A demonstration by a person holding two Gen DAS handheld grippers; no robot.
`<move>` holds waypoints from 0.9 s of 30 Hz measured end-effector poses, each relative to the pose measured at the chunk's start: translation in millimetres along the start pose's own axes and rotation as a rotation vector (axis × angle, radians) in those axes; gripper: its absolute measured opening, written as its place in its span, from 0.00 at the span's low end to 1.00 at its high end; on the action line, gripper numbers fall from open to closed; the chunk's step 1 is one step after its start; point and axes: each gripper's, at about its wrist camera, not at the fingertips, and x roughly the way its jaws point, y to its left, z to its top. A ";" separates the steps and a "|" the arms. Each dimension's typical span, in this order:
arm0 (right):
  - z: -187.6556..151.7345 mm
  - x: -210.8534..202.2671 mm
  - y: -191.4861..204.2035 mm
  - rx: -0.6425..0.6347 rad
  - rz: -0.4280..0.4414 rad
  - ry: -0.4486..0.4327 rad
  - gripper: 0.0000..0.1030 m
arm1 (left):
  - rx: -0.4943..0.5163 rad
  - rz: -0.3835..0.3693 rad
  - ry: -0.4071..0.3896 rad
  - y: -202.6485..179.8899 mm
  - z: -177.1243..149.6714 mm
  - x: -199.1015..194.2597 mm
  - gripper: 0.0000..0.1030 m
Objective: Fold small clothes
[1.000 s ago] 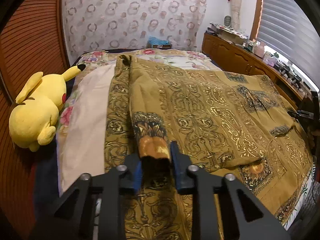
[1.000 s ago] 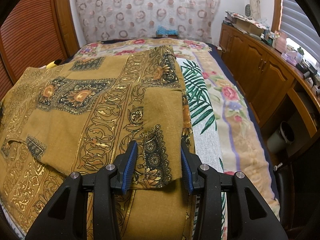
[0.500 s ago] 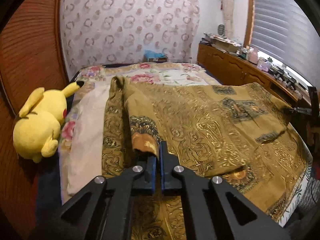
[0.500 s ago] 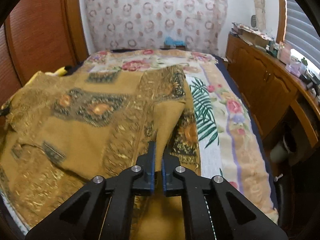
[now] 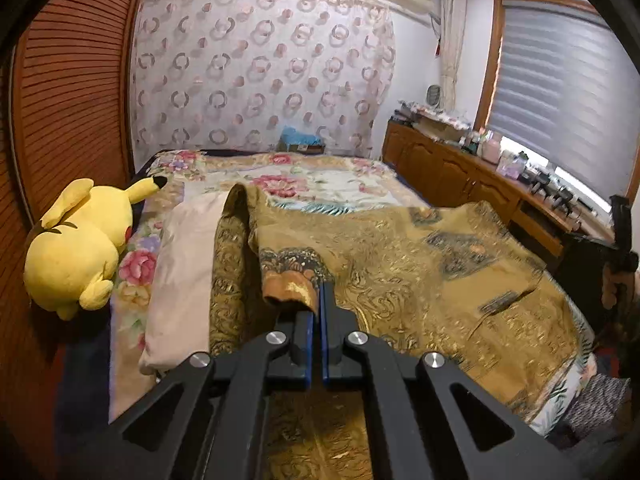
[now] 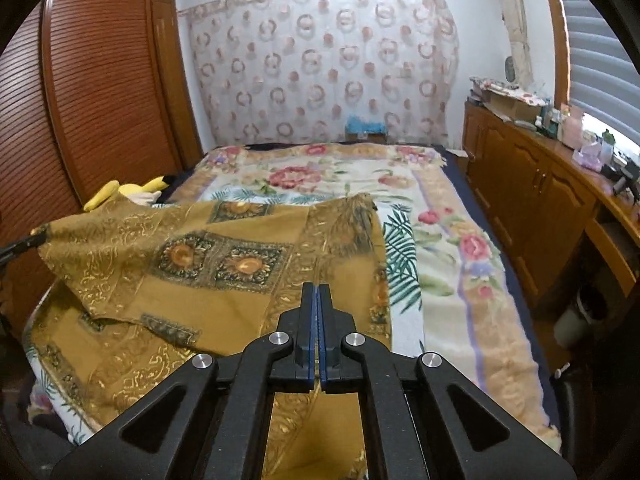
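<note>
A mustard-gold patterned garment (image 5: 400, 264) lies spread on the bed, its near edge lifted off the bedding. My left gripper (image 5: 319, 292) is shut on a folded corner of that garment, which sticks up just left of the blue pads. In the right wrist view the same garment (image 6: 224, 264) rises in a raised sheet toward my right gripper (image 6: 318, 292), which is shut on its near edge; cloth hangs below the jaws. The other gripper shows as a dark shape at the right edge of the left view (image 5: 618, 248) and at the left edge of the right view (image 6: 20, 245).
A yellow plush toy (image 5: 78, 246) lies at the bed's left side by the slatted wooden wardrobe (image 5: 72, 92). A floral blanket (image 6: 452, 248) covers the bed. A wooden cabinet (image 6: 532, 188) with clutter runs along the right under the blinds. A pale pillow (image 5: 180, 264) lies beside the garment.
Both grippers closed on the garment's near edge, then rose, lifting the cloth off the bed. More of the room's walls came into view.
</note>
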 end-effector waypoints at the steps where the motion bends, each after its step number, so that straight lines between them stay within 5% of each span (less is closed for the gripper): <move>1: -0.7 2.5 -3.0 0.003 -0.005 0.007 0.00 | -0.001 0.003 0.009 0.8 -2.1 3.1 0.00; 4: -4.4 15.5 -7.7 0.024 -0.001 0.039 0.00 | -0.014 0.008 0.035 4.6 -9.4 12.9 0.00; 8: -15.5 40.4 -6.7 -0.001 -0.047 0.096 0.29 | -0.017 0.019 0.059 5.3 -17.5 19.3 0.00; 12: -24.7 68.3 -9.2 -0.018 -0.094 0.161 0.33 | -0.013 0.022 0.086 3.3 -25.1 26.7 0.00; 16: -30.3 86.9 -18.2 0.003 -0.134 0.207 0.32 | -0.002 0.025 0.106 0.5 -29.5 32.8 0.00; 21: -32.2 87.5 -8.7 -0.031 -0.063 0.221 0.02 | 0.007 0.022 0.123 -3.0 -34.1 38.2 0.00; 27: -19.9 57.3 -0.2 -0.011 -0.004 0.119 0.00 | -0.015 0.000 0.076 -3.7 -25.9 24.7 0.00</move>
